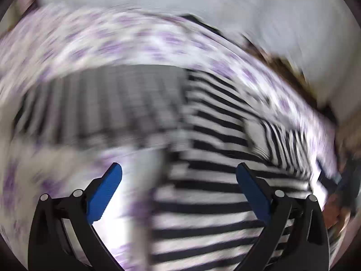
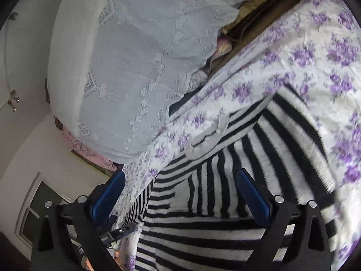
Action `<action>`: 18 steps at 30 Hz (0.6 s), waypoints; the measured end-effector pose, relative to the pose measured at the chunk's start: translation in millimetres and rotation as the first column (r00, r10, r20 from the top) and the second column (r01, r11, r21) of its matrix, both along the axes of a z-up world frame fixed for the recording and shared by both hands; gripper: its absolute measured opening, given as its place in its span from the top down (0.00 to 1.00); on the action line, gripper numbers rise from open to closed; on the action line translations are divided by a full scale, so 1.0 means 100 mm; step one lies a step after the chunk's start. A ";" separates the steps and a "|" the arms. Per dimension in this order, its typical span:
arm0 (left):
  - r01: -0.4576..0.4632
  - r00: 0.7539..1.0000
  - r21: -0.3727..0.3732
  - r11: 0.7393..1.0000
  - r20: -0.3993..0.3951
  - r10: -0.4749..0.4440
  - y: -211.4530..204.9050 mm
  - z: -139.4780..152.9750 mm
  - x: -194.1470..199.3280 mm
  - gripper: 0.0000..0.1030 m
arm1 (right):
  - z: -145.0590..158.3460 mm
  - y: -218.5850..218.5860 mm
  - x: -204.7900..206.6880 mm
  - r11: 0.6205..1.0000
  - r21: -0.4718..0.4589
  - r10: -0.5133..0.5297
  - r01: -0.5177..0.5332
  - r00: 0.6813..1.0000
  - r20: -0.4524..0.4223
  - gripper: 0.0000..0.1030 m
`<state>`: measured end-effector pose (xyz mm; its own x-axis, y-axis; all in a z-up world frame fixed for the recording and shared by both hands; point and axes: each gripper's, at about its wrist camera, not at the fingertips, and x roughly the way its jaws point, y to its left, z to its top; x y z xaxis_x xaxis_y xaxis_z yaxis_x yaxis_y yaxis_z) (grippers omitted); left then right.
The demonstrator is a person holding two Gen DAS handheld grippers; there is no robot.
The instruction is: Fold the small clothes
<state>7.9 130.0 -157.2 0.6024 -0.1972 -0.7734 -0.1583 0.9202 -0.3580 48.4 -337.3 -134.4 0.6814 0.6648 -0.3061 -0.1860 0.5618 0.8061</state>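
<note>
Left gripper [image 1: 179,176] released, blue pads spread, above a blurred black-and-white striped garment [image 1: 214,180] lying on purple-floral bedsheet [image 1: 126,43]. Right gripper [image 2: 181,185] likewise released, empty, striped garment [image 2: 237,158] spread directly beneath and ahead.

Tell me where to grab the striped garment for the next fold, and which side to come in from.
Probably the striped garment is best pinched at its edge along the floral sheet, coming in from the sheet side. There the fabric ends, so one finger can slide beneath. Both the right gripper and the left gripper are open above it, holding nothing.
</note>
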 end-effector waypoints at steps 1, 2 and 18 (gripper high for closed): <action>-0.080 0.997 -0.060 0.995 -0.006 0.079 0.29 -0.06 -0.14 0.05 | -0.01 0.05 0.00 1.000 0.008 0.008 -0.008 1.000 -0.006 0.03; -0.123 0.992 -0.097 0.988 -0.011 0.123 0.45 -0.10 -0.23 0.05 | -0.02 0.10 0.01 1.000 0.008 0.015 -0.015 1.000 -0.011 0.03; -0.360 0.918 -0.464 0.809 -0.022 0.396 1.68 -0.42 -0.07 0.38 | -0.45 0.19 0.08 0.999 -0.005 -0.034 0.034 0.999 -0.027 0.03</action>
<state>0.6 298.5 -199.6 0.7523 -0.2569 -0.6067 -0.4176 0.5263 -0.7407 56.5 -318.4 -179.9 0.6951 0.6401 -0.3273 -0.1452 0.5709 0.8081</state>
